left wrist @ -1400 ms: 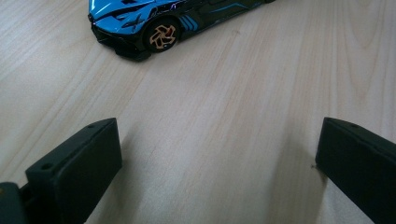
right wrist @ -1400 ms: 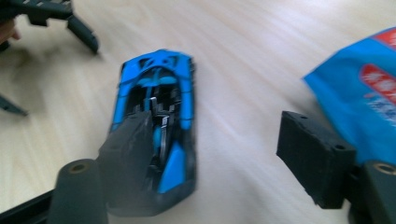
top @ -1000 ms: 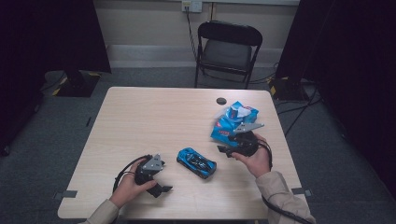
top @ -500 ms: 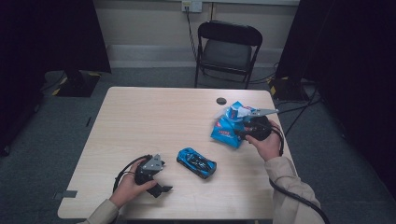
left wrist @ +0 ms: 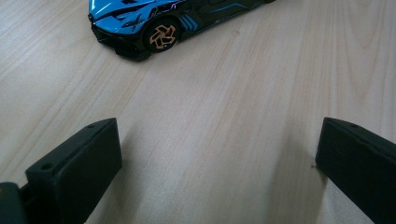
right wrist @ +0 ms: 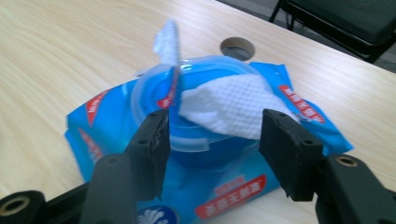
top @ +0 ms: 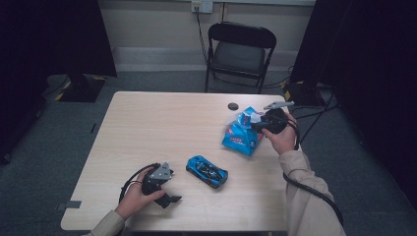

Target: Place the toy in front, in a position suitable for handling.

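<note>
**Right gripper closing in on a wipe**

At the right of centre in the high view, the right gripper (top: 259, 124) sits over the blue wipes pack (top: 242, 133), which lies on the table (top: 162, 123) near its right edge, just below a small round hole (top: 233, 106) in the top. In the right gripper view the pack's round lid (right wrist: 161, 91) stands flipped up at the upper middle of the frame, and a white wipe (right wrist: 231, 107) spills out of the opening. The jaws stand partly open and have just been closing; the wipe lies between them, but the pads do not yet press on it and nothing is held.

Toward the lower left of the high view the left gripper (top: 169, 194) rests on the table in the person's hand. In the left gripper view its jaws stand wide apart over bare wood with nothing between them, and the blue toy car (left wrist: 159, 23) sits at the top of that frame, well ahead of the jaws.

The step in hand looks like drawing a wipe from the pack. Next, the right jaws would need to pinch the loose fold firmly and pull up and away. The light pack may lift with the wipe, so the idle left gripper could usefully hold it down.
</note>
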`<state>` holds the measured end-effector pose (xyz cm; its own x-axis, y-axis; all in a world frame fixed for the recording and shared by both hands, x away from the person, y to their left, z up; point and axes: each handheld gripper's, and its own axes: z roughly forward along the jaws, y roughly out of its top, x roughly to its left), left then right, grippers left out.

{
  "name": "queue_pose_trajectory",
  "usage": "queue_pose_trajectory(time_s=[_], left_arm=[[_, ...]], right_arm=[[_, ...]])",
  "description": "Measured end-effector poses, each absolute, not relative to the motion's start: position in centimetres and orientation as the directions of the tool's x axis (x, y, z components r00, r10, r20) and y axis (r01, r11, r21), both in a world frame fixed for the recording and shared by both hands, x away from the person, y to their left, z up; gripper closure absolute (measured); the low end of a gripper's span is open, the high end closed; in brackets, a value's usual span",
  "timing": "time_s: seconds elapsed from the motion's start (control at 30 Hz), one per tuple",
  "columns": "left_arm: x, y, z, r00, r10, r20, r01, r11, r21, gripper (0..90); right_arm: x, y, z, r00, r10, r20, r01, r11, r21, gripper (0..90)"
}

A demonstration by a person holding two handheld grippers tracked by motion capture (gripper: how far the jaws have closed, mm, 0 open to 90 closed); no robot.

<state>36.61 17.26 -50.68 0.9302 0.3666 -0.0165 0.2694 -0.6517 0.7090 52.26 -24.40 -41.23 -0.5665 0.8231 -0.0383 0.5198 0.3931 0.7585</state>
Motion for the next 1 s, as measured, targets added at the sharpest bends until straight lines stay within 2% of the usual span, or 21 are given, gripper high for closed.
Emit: queue_pose_trajectory(time_s=[0.23, 0.57, 0.63, 0.67, 0.7, 0.77, 0.87, 0.9, 1.0], left_arm=[[36.6, 17.3, -50.7, 0.930, 0.367, -0.016, 0.269, -0.652, 0.709, 0.0], [36.6, 17.3, -50.7, 0.931, 0.366, -0.016, 0.269, -0.653, 0.709, 0.0], [36.6, 17.3, -50.7, 0.930, 0.366, -0.017, 0.270, -0.652, 0.709, 0.0], [36.6, 17.3, -50.7, 0.930, 0.366, -0.017, 0.270, -0.652, 0.709, 0.0], [36.6, 17.3, -50.7, 0.930, 0.366, -0.017, 0.270, -0.652, 0.709, 0.0], [36.6, 17.3, -50.7, 0.930, 0.366, -0.016, 0.269, -0.652, 0.709, 0.0], [36.6, 17.3, -50.7, 0.930, 0.366, -0.016, 0.269, -0.652, 0.709, 0.0], [36.6, 17.3, -50.7, 0.930, 0.366, -0.016, 0.269, -0.652, 0.709, 0.0], [36.6, 17.3, -50.7, 0.931, 0.366, -0.016, 0.269, -0.652, 0.709, 0.0]], right_arm=[[53.5, -24.9, -41.2, -0.550, 0.834, -0.049, 0.535, 0.396, 0.746, 46.8], [54.6, -24.3, -41.7, -0.533, 0.846, -0.008, 0.555, 0.357, 0.751, 47.4], [55.0, -23.9, -42.0, -0.548, 0.836, -0.002, 0.554, 0.365, 0.748, 52.3], [55.1, -23.8, -42.1, -0.549, 0.836, 0.000, 0.559, 0.368, 0.743, 57.9], [55.1, -23.8, -42.1, -0.549, 0.836, 0.000, 0.559, 0.368, 0.743, 57.9], [55.1, -23.4, -42.1, -0.543, 0.840, -0.005, 0.571, 0.373, 0.731, 71.1], [55.1, -23.7, -41.8, -0.531, 0.847, 0.014, 0.586, 0.355, 0.729, 85.6], [55.0, -23.8, -41.8, -0.533, 0.845, 0.040, 0.593, 0.339, 0.730, 88.6], [54.9, -23.8, -41.6, -0.541, 0.840, 0.047, 0.591, 0.340, 0.732, 89.6]])
